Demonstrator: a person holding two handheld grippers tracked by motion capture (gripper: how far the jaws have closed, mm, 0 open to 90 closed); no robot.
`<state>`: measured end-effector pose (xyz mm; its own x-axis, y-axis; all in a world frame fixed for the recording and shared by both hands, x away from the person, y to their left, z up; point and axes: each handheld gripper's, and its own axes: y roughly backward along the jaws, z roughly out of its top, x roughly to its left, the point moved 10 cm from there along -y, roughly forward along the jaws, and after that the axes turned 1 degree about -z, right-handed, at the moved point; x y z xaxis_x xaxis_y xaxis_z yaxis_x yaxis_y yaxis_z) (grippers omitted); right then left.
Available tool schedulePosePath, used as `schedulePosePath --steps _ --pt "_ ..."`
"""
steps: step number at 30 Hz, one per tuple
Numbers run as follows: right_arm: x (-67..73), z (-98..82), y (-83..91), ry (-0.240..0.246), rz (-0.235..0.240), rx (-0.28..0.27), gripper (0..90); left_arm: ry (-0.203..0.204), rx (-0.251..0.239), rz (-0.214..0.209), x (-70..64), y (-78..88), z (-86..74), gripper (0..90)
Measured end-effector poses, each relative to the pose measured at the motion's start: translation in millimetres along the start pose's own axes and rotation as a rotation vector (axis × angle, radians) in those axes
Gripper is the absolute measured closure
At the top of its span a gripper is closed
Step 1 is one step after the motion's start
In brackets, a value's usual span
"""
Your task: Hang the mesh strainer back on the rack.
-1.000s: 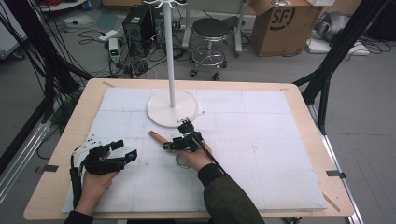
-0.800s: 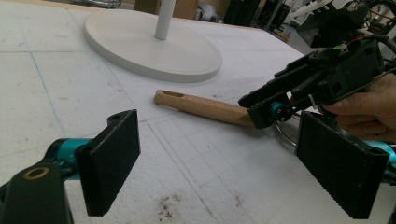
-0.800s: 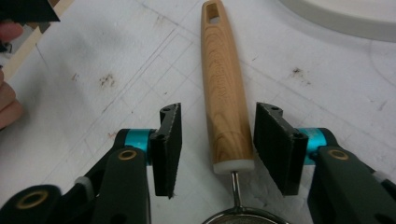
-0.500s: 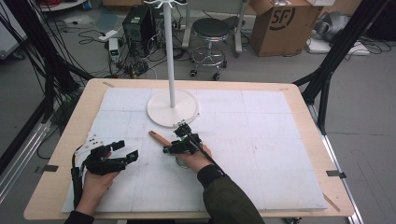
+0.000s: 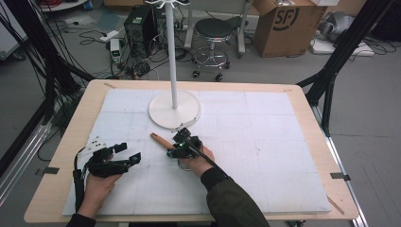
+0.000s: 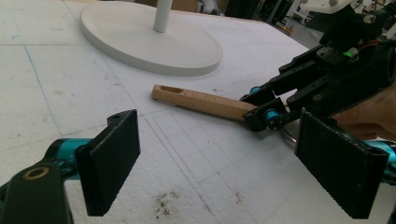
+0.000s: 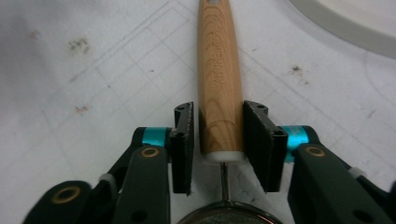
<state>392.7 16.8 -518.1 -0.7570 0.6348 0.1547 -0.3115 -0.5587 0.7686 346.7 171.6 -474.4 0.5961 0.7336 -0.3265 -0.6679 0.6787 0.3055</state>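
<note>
Two grippers are at work over the white foam sheet (image 5: 265,156) that covers the wooden worktop (image 5: 56,156). Furthest left, the left gripper (image 5: 126,152) rests low on the sheet in the person's left hand (image 5: 97,184), pointing across toward the middle. Its fingers (image 6: 112,163) stand wide apart with nothing between them; from its own camera you look through the gap at bare foam and, beyond it, at the other tool.

Moving toward the centre, a wooden handle (image 5: 160,140) lies flat on the sheet, its free end, which has a slot cut in it, aimed up and to the left, just short of the white round base (image 5: 175,109) of a stand whose pole (image 5: 173,71) rises upright from it. The handle does not touch that base.

Next comes the right gripper (image 5: 174,152), held in the person's right hand (image 5: 198,161), lying low over the near end of the handle. Its fingers (image 7: 184,140) have just been closing, and the handle (image 7: 219,84) sits between them: the right-hand pad is against the wood, the left one looks a hair off it, so I cannot tell whether the grip is fully tight. Right behind the fingers, a thin metal stem runs from the handle's white end cap to a round metal rim (image 7: 229,215) at the bottom edge, apparently a small strainer.
</note>
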Motion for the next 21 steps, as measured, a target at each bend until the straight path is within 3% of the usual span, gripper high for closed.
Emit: schedulePosePath --steps 6,21 --pt "1.5 -0.6 -0.7 0.036 -0.031 0.002 65.1 0.001 0.005 0.002 -0.1 0.1 -0.6 14.9" --pt "2.4 -0.1 -0.9 0.084 -0.044 0.031 65.5 -0.001 0.01 0.003 0.1 1.1 -1.4 14.9"
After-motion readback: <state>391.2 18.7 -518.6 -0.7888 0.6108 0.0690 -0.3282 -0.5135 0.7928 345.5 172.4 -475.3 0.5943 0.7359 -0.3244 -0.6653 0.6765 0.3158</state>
